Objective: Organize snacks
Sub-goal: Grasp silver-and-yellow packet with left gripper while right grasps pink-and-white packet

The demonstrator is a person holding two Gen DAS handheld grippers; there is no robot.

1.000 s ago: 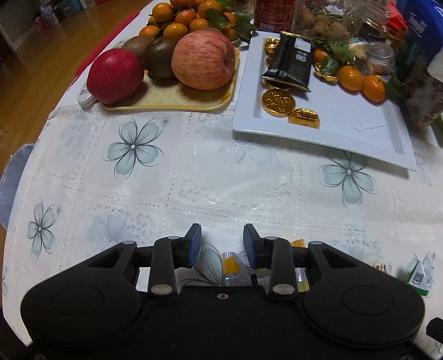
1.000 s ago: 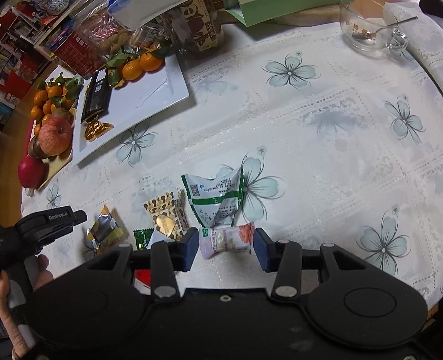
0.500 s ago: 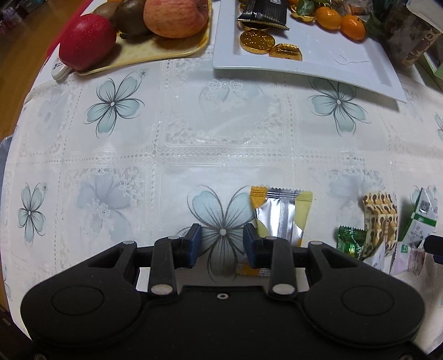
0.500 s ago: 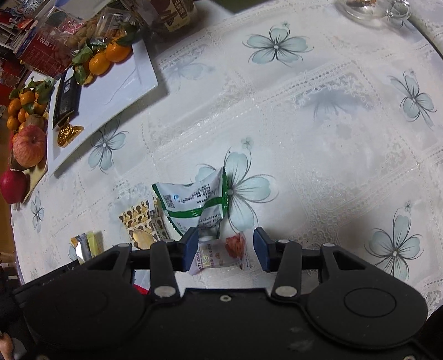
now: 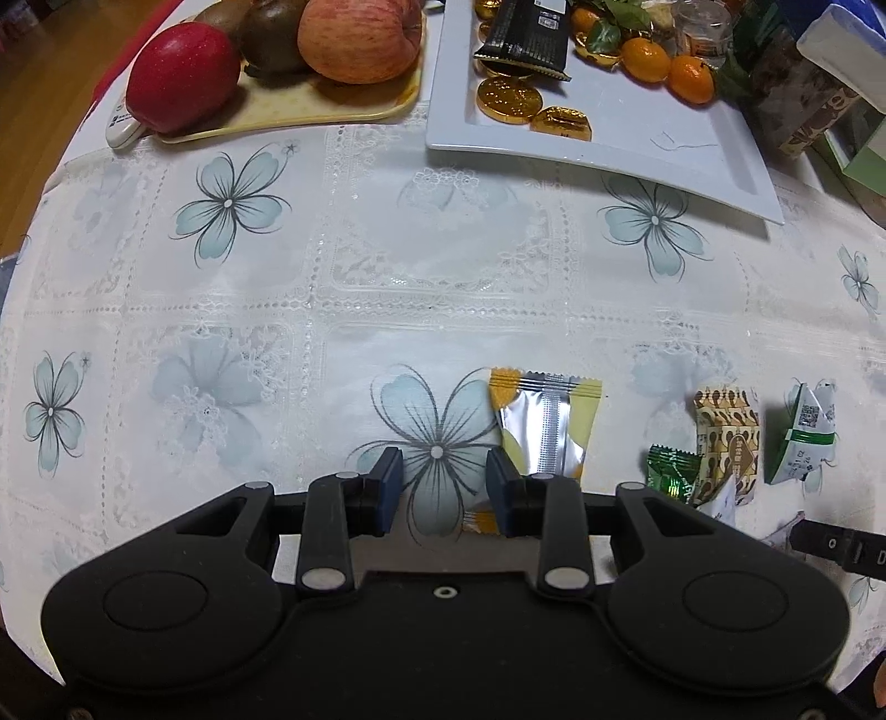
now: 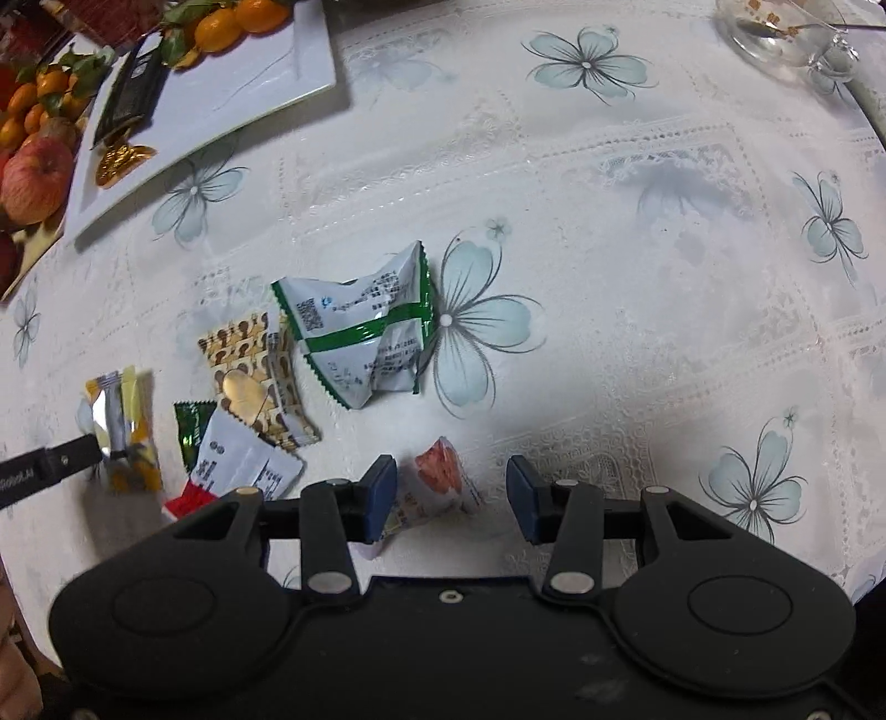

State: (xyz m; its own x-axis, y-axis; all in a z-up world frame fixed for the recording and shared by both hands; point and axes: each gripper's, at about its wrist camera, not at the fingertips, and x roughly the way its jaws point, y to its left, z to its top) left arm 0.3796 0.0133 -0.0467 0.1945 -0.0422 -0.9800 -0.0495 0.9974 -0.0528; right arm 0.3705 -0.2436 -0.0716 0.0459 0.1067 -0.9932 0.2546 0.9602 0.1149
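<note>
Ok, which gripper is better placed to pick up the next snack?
Right. The right gripper is open with the pink-ended packet between its fingers. The left gripper is open over bare cloth, the yellow-and-silver packet lying off to one side.

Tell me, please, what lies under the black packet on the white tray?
Gold foil coins: the black packet on the white tray overlaps them. One coin and a gold ingot show beside it; anything further beneath is hidden.

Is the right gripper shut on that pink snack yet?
Not yet. The right gripper is open; the pink snack packet lies between the jaws, nearer one pad, a clear gap beside the other.
</note>
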